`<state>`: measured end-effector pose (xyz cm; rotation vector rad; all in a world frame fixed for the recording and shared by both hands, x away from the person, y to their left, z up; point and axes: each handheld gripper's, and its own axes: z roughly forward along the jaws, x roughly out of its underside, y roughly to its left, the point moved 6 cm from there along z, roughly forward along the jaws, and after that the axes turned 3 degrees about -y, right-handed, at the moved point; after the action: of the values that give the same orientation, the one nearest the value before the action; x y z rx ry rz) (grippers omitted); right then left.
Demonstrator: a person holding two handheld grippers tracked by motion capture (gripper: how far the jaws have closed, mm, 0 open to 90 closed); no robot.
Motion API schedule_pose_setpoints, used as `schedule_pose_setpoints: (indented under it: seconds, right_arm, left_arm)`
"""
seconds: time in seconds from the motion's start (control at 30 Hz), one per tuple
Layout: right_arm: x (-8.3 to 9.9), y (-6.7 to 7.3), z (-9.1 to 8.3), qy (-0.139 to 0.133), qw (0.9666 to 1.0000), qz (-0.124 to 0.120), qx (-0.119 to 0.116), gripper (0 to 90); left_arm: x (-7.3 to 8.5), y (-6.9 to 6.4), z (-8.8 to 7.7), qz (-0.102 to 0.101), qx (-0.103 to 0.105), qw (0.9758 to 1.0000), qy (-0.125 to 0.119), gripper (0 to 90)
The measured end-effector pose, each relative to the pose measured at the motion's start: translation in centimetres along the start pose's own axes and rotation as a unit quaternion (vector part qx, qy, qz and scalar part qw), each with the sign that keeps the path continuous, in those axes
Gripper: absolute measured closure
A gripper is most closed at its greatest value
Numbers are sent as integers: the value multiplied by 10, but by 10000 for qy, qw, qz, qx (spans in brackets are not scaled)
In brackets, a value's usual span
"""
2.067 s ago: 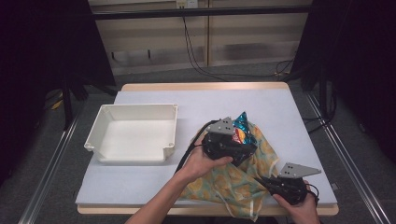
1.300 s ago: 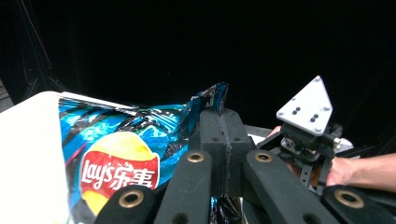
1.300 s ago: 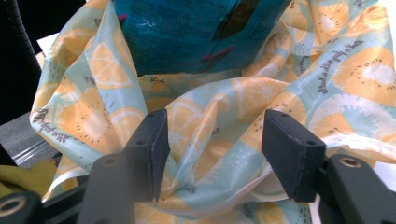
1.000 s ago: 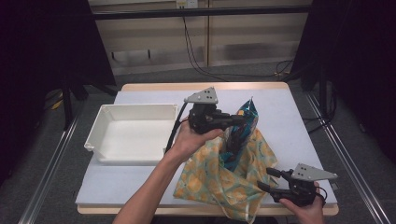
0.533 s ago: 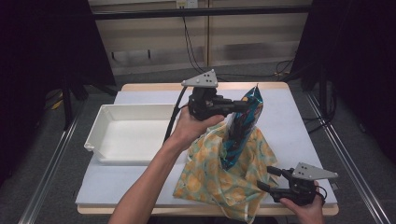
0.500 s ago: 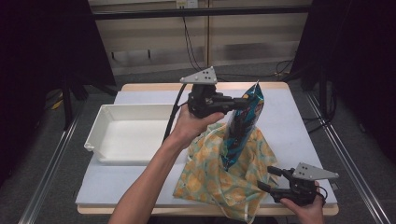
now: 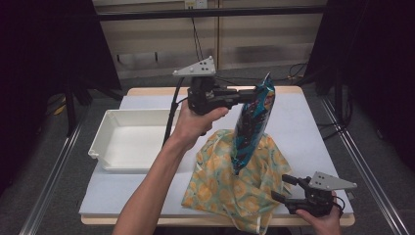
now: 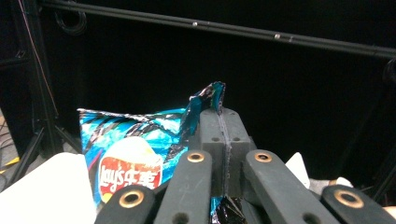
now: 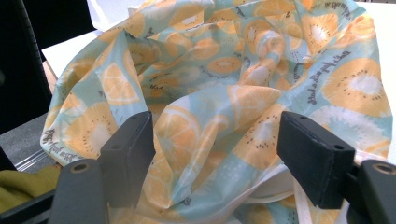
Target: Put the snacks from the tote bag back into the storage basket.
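Note:
My left gripper (image 7: 249, 96) is raised above the table's middle, shut on the top edge of a blue chip bag (image 7: 249, 122). The bag hangs upright with its lower end over a fruit-print cloth bag (image 7: 230, 183) that lies crumpled on the white table. In the left gripper view the closed jaws pinch the chip bag (image 8: 126, 154) at its crimped corner. My right gripper (image 7: 286, 188) rests low at the table's front right, open, beside the cloth bag's edge. In the right gripper view the cloth bag (image 9: 224, 93) spreads between and beyond the two parted jaws.
An empty white tray (image 7: 129, 144) stands on the left half of the table (image 7: 303, 127). Dark frame posts and cables rise behind the far edge. Metal rails run along both sides of the table.
The left gripper has lifted the chip bag up out of the cloth bag and moved it away from me. The right gripper has stayed near the front right corner.

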<state>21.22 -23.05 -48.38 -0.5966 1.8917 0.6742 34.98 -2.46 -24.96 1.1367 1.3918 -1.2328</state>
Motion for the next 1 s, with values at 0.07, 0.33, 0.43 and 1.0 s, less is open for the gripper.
schedule_pose_setpoints:
  seconds: [0.07,0.33,0.43,1.0]
  right_arm:
    - [0,0,0,-13,10000,6,2,262]
    - [0,2,2,42,10000,-37,-15,256]
    - [0,2,2,39,10000,-52,-25,254]
    - [-2,3,1,-23,10000,-75,24,242]
  left_arm:
    - [-1,1,-6,-23,-28,10000,-63,900]
    - [-11,6,-37,62,-318,9994,-91,900]
    - [-12,7,-50,85,-433,9990,-96,900]
    - [-8,29,-136,46,-1343,9909,-125,900]
